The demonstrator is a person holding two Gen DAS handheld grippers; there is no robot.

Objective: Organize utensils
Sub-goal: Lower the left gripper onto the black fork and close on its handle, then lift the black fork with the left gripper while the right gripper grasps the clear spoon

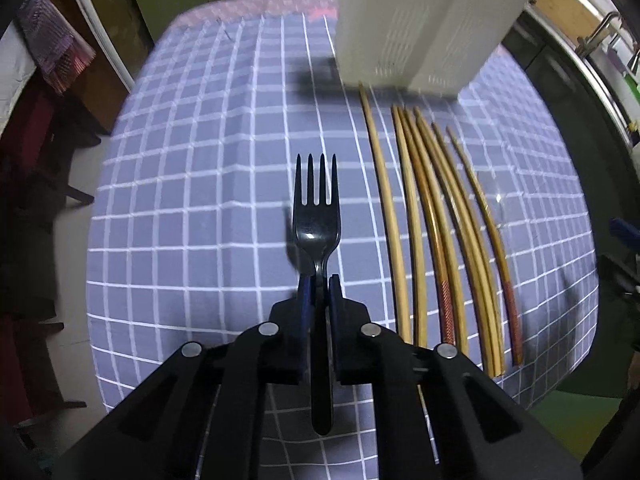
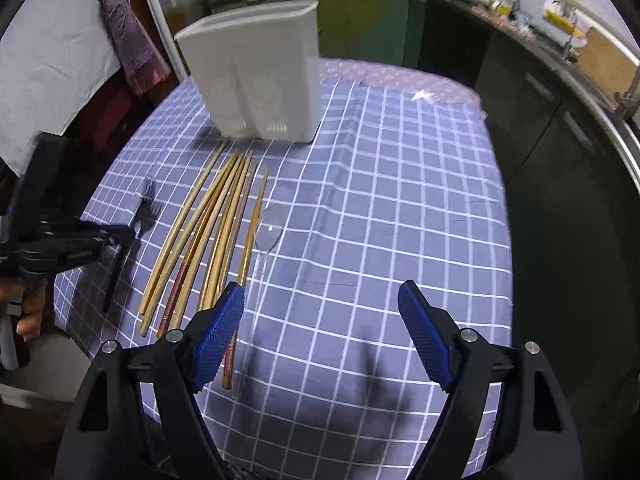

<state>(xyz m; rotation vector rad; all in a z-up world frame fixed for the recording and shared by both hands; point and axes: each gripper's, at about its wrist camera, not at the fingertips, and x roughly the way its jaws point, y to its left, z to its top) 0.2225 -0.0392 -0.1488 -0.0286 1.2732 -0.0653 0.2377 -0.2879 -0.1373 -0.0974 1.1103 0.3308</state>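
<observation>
- Left gripper (image 1: pixel 319 280): jaws closed on the neck of a black plastic fork (image 1: pixel 317 208); tines point forward, away from the camera, and the handle runs back between the fingers. The fork is held above the checked tablecloth (image 1: pixel 200 200).
- Right gripper (image 2: pixel 321 320): jaws spread wide, nothing between the blue ribbed pads (image 2: pixel 220 336); it hangs over bare cloth.
- Chopsticks (image 1: pixel 436 232): a loose row of wooden sticks flat on the cloth, just right of the fork, two with reddish patterned ends.
- Right wrist view only: a clear plastic spoon (image 2: pixel 269 232) lies beside the outermost chopstick. The left view shows only a faint glint there.
- Utensil holder (image 1: pixel 420 28): white, slotted, upright at the far end of the chopsticks, blurred in both views.
- Right wrist view also shows the left gripper from the side, at the table's left edge.
</observation>
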